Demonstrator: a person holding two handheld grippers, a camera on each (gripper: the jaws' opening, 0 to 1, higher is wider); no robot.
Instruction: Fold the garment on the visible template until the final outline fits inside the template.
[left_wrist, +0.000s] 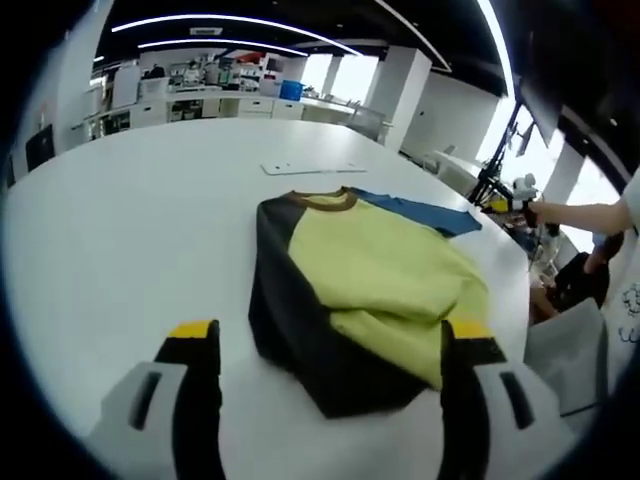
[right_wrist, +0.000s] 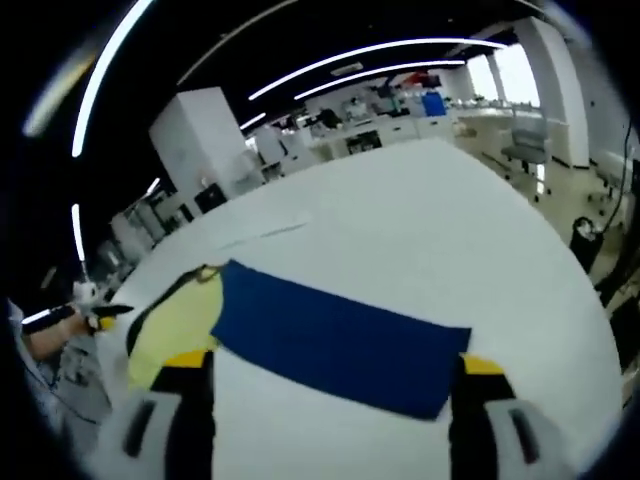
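A yellow garment (left_wrist: 385, 270) with a black sleeve and a brown collar lies folded on the white table (left_wrist: 130, 220). A blue template (left_wrist: 425, 212) pokes out from under its far right side. My left gripper (left_wrist: 330, 338) is open just short of the garment's near edge, one jaw on each side of it. In the right gripper view the blue template (right_wrist: 335, 335) lies flat ahead, with the garment (right_wrist: 175, 322) at its left end. My right gripper (right_wrist: 335, 368) is open over the template's near edge, holding nothing. The other gripper (left_wrist: 508, 202) shows small at the far right, held by a hand.
A thin white strip (left_wrist: 310, 167) lies on the table beyond the garment, also visible as the strip (right_wrist: 270, 232). A grey chair (left_wrist: 368, 120) stands at the far table edge. A seated person (left_wrist: 590, 275) and a tripod (left_wrist: 492, 178) are off the right edge.
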